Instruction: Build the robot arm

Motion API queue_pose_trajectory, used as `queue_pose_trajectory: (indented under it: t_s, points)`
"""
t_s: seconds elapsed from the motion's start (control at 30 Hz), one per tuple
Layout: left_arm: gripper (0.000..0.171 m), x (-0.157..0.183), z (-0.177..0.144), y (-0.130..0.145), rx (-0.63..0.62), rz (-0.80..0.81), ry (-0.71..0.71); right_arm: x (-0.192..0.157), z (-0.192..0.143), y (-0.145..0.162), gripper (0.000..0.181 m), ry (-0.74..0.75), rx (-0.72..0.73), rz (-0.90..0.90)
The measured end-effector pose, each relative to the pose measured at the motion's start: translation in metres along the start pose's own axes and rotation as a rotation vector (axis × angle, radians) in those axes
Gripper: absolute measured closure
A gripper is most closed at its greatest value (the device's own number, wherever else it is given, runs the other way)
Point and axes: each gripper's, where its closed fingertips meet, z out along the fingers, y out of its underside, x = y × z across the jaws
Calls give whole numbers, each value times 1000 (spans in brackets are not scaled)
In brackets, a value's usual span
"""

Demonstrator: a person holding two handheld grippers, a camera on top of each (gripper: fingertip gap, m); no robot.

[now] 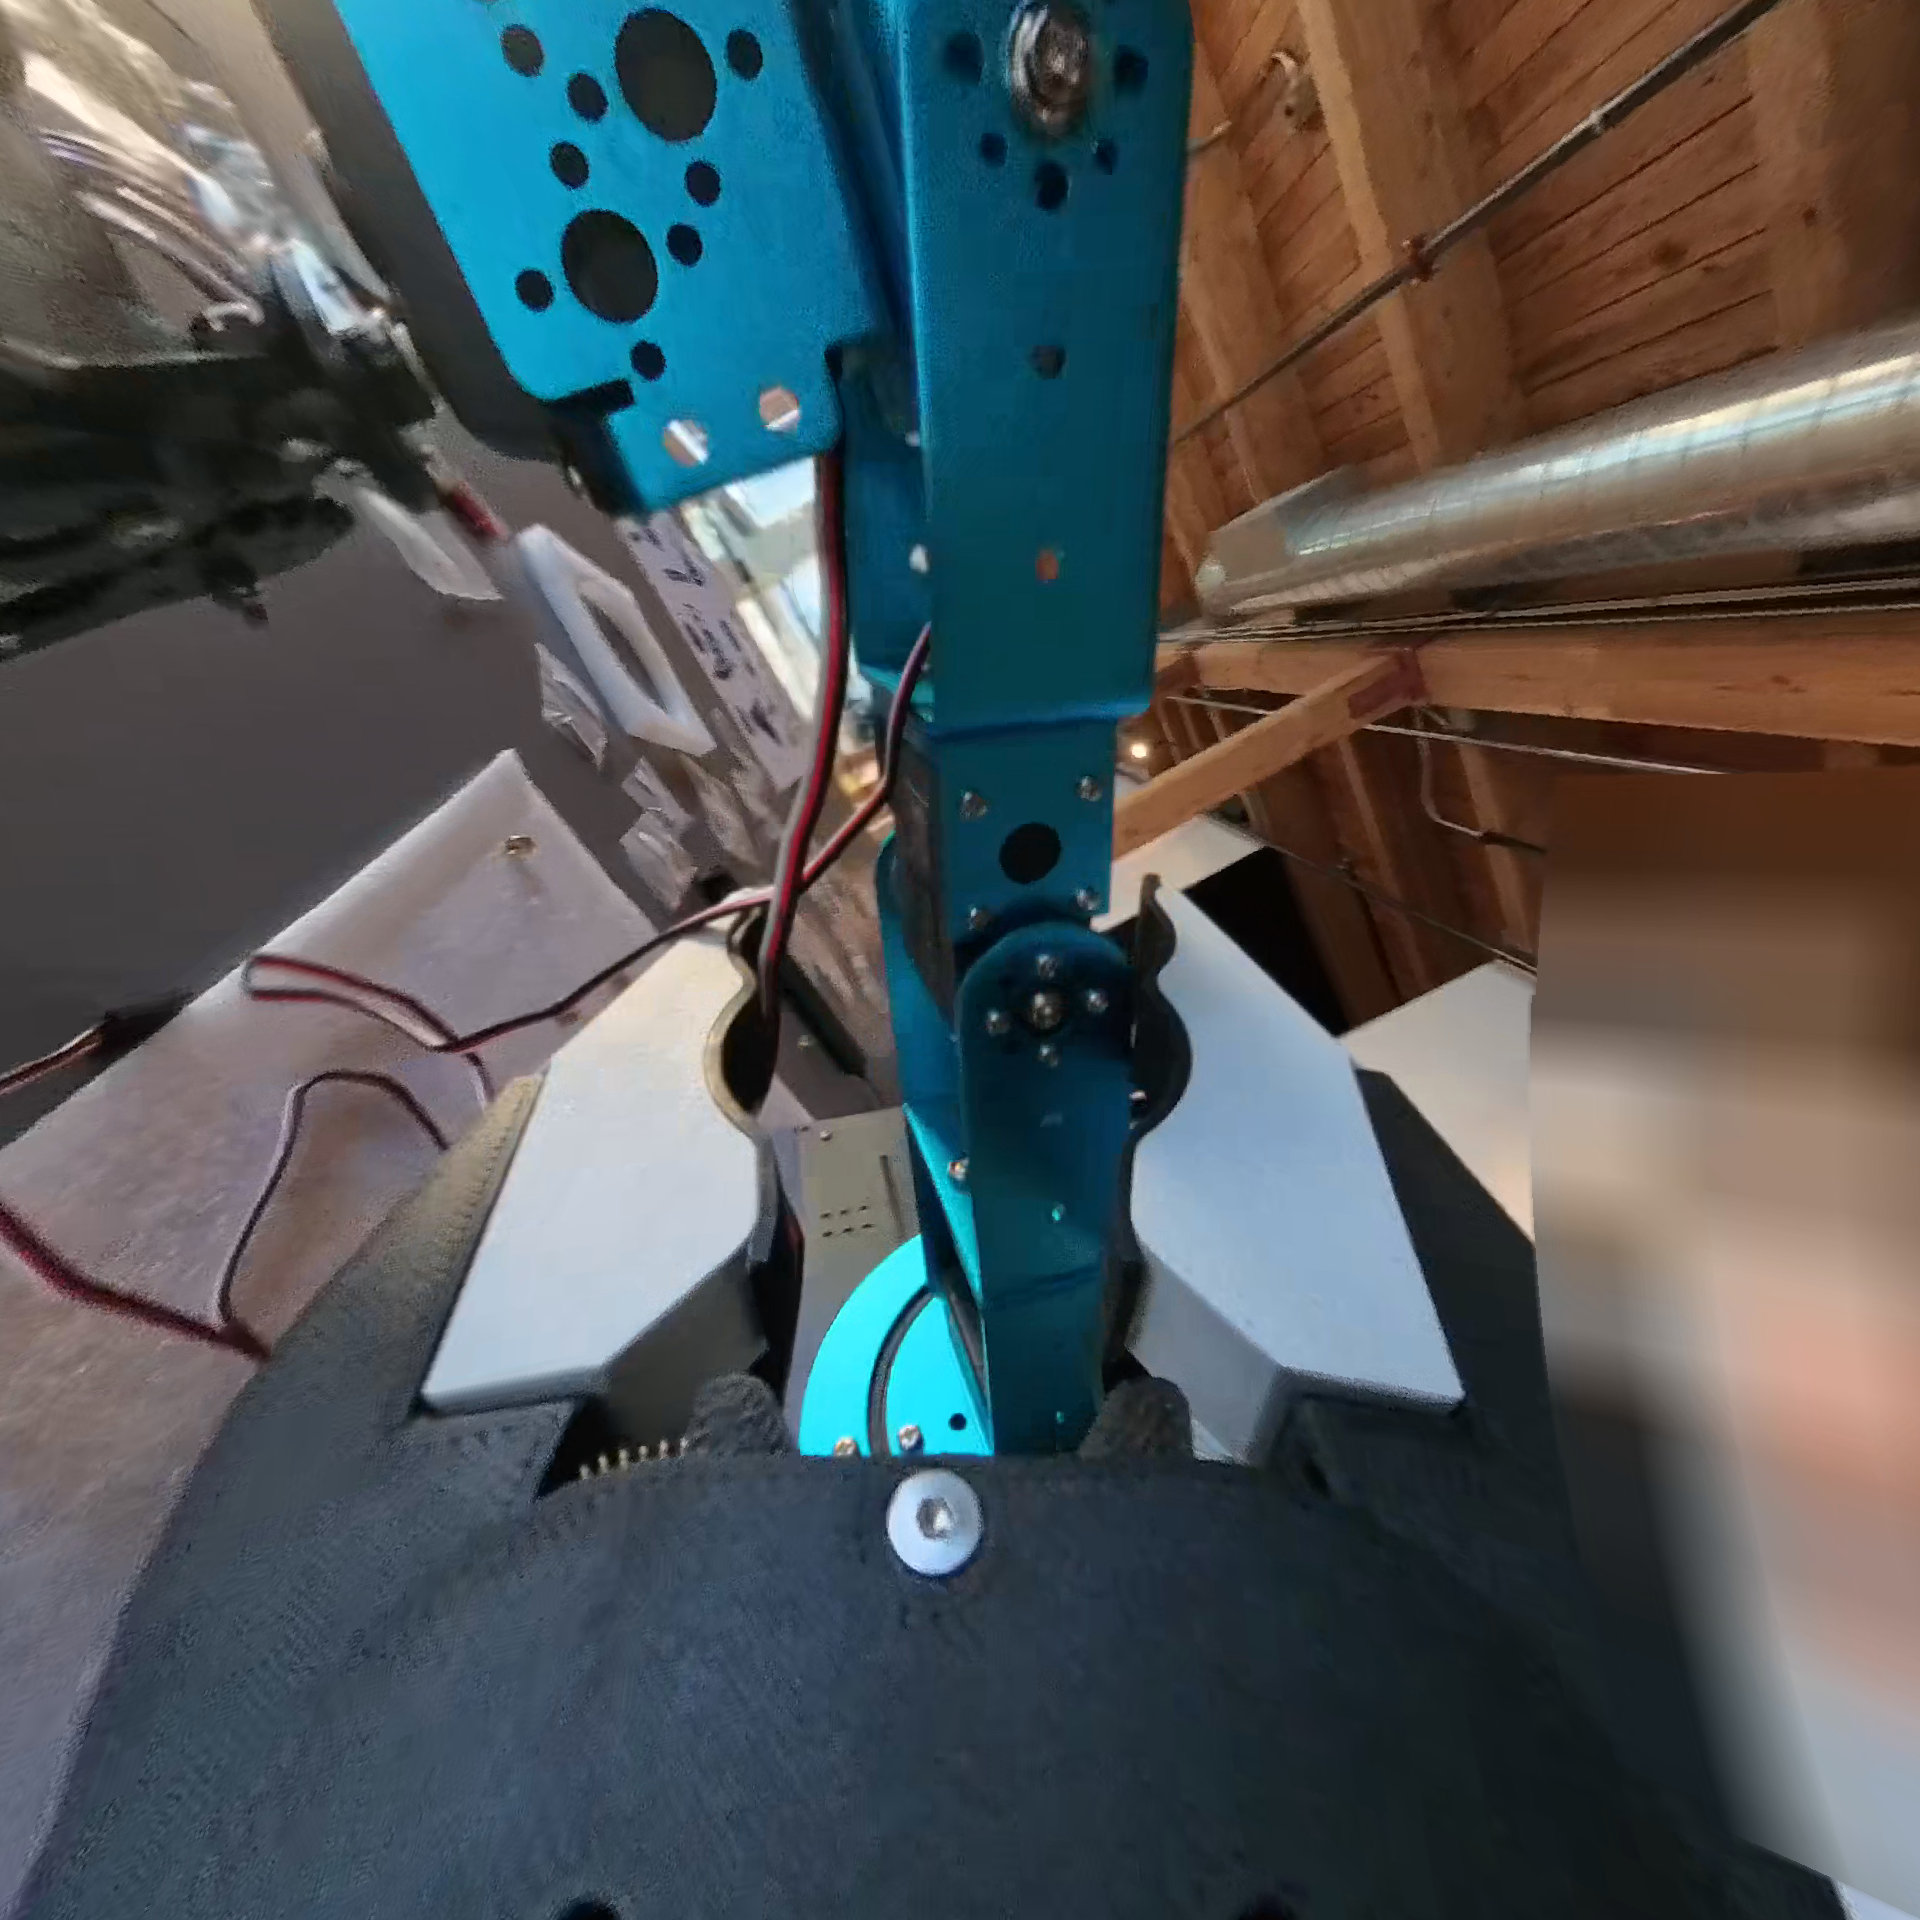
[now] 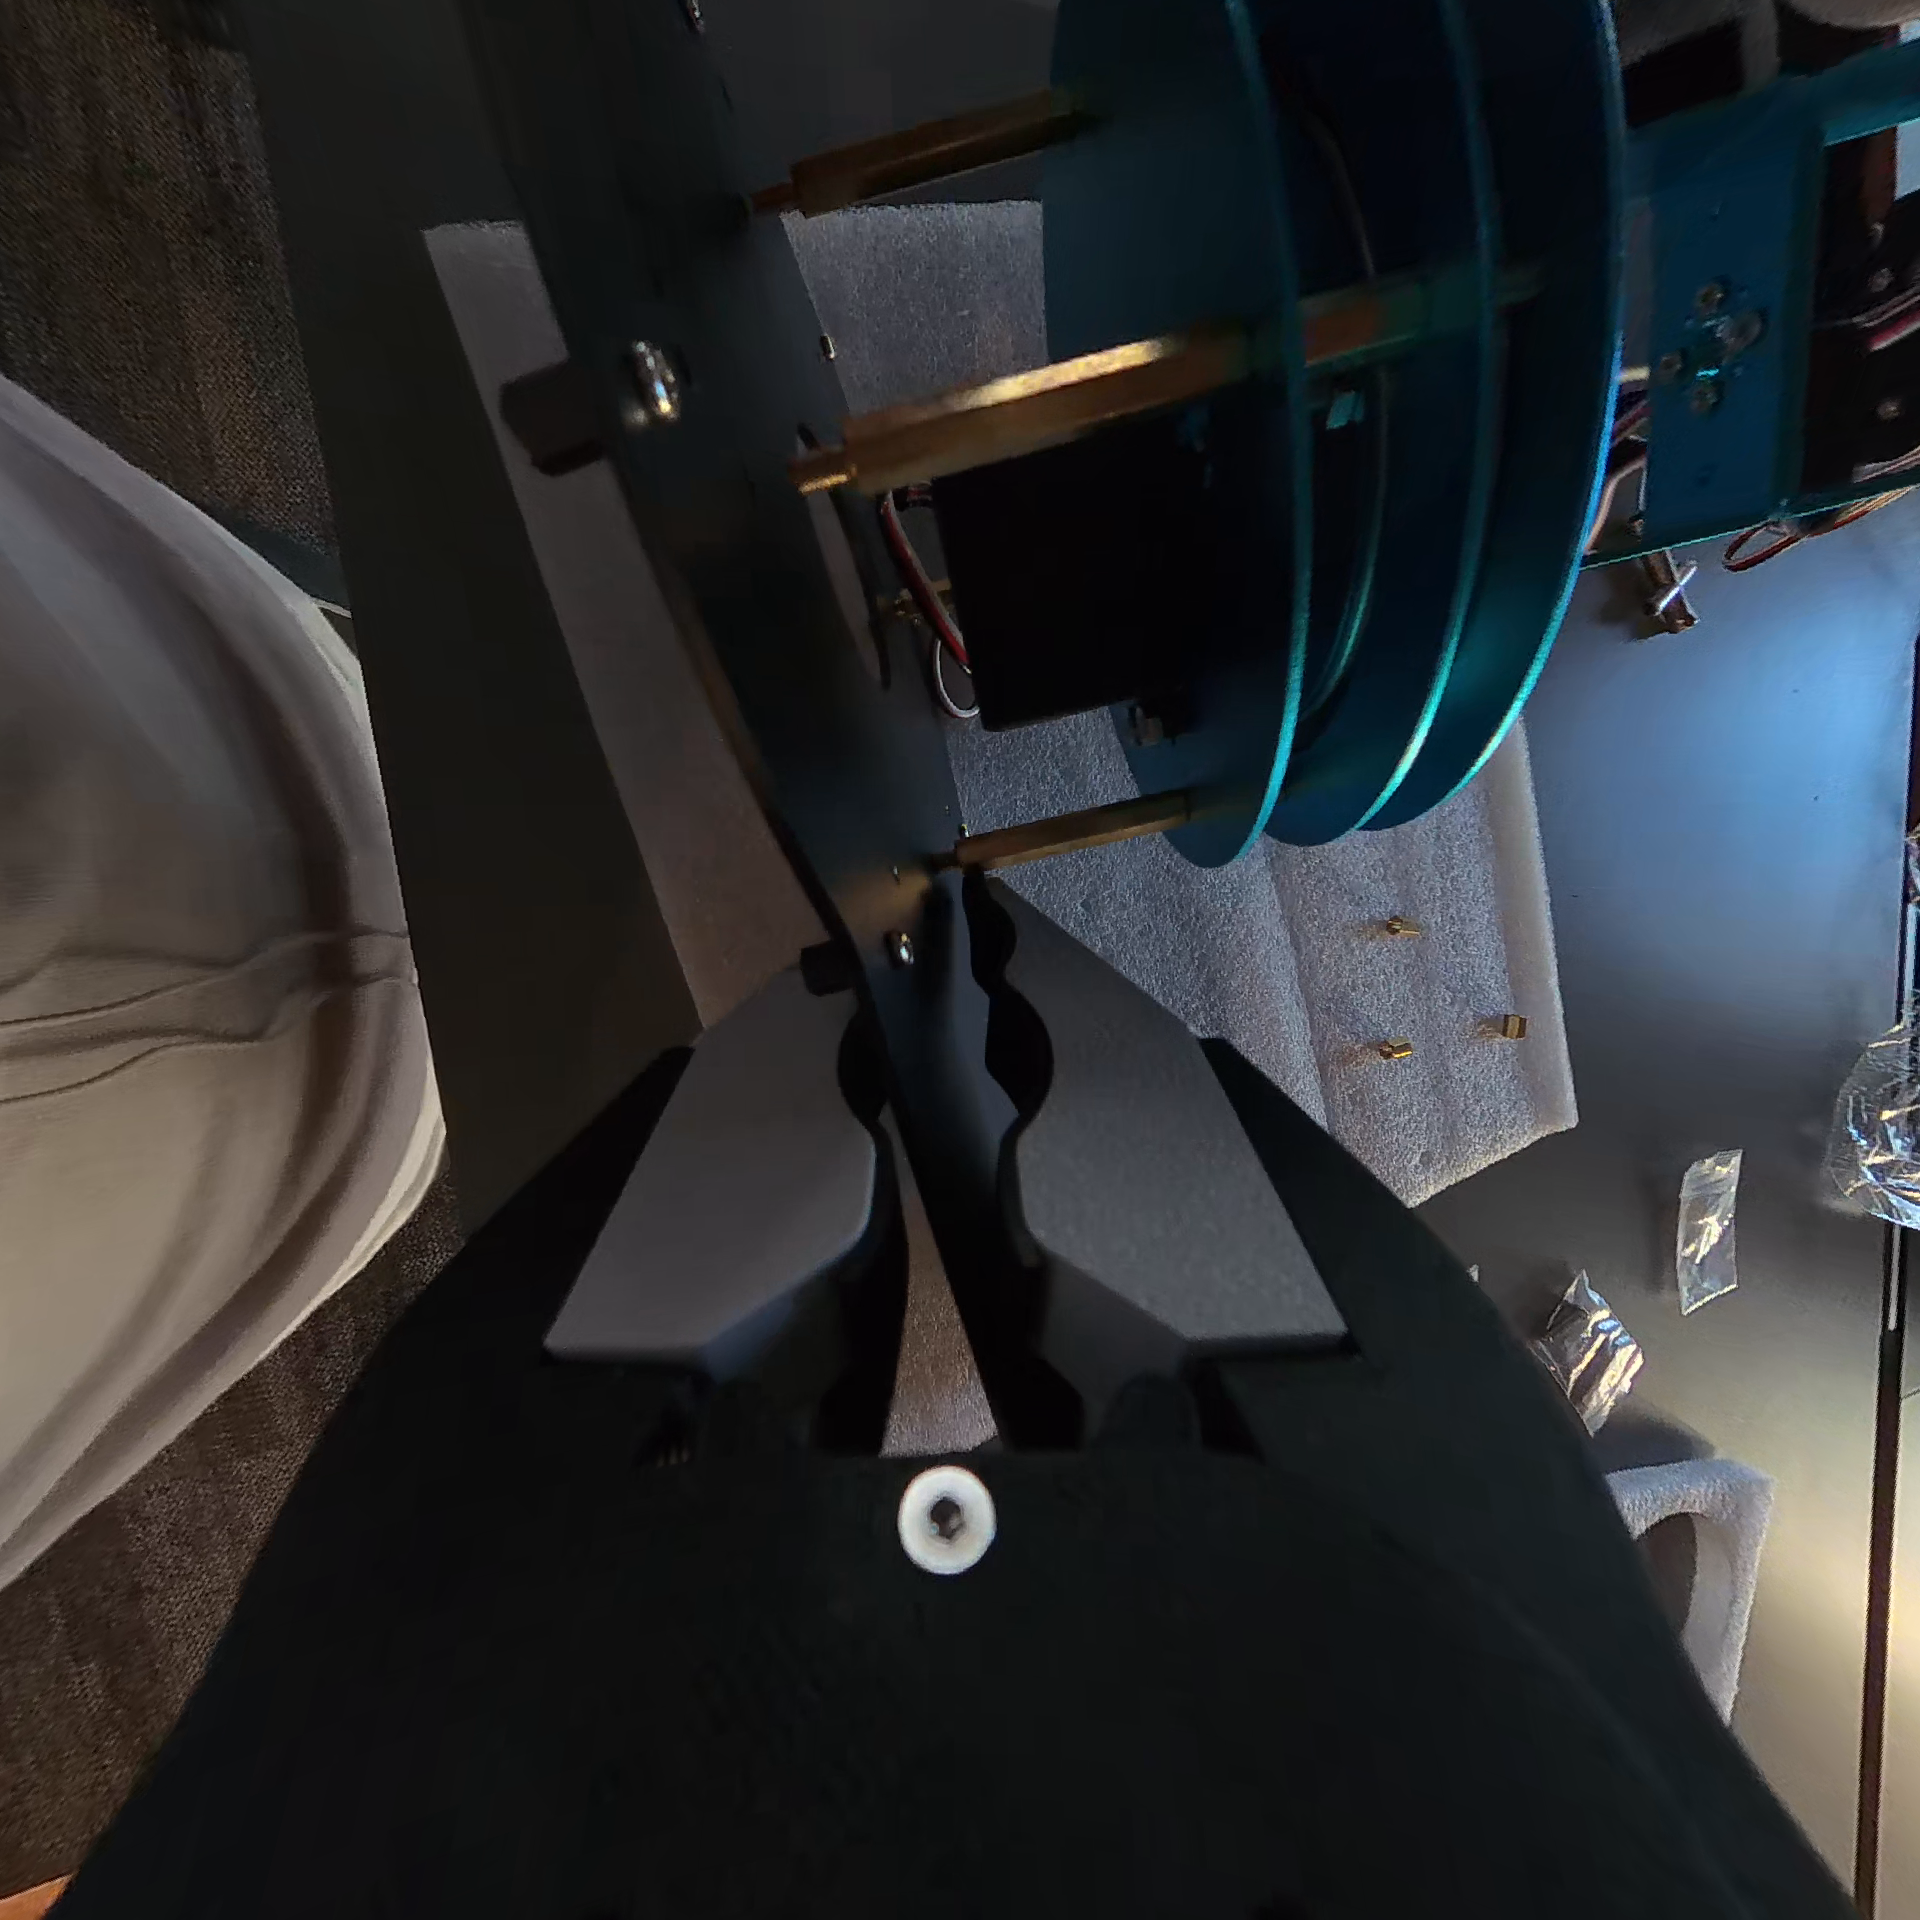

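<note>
A small blue metal robot arm [image 1: 1029,582] is held tilted, with red, black and white servo wires [image 1: 821,707] hanging from it. My left gripper [image 1: 940,935] is shut on the arm's lower link and the servo beside it [image 1: 842,1205], just above the blue round base disc [image 1: 852,1340]. In the right wrist view the blue base discs [image 2: 1403,416] stand on brass standoffs [image 2: 1049,416] over a thin black base plate [image 2: 727,520]. My right gripper [image 2: 951,894] is shut on that plate's edge, beside the lowest standoff [image 2: 1070,831].
A white foam sheet [image 2: 1382,935] lies on the dark table [image 2: 1704,779] with three small brass standoffs [image 2: 1392,1049] on it. Small plastic bags [image 2: 1709,1226] lie to the right. White cloth on a person [image 2: 156,935] is at the left. A metal duct [image 1: 1558,468] and wooden boards are behind the arm. One gripper's finger ends stand about 20 cm off the other's.
</note>
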Motion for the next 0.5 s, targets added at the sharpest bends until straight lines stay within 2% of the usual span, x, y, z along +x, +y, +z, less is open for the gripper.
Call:
queue_pose_trajectory:
  t_s: [0.1,0.17,0.23,0.5]
  points:
    - [114,13,3,-9,14,-14,119,1,0,0,176,5,0,-9]
    - [113,18,5,-14,17,-9,164,0,0,0,176,0,-2,-3]
    - [126,15,8,-16,15,24,149,0,0,0,176,0,-3,-2]
    - [130,15,2,-16,42,31,122,0,1,0,175,-6,-9,20]
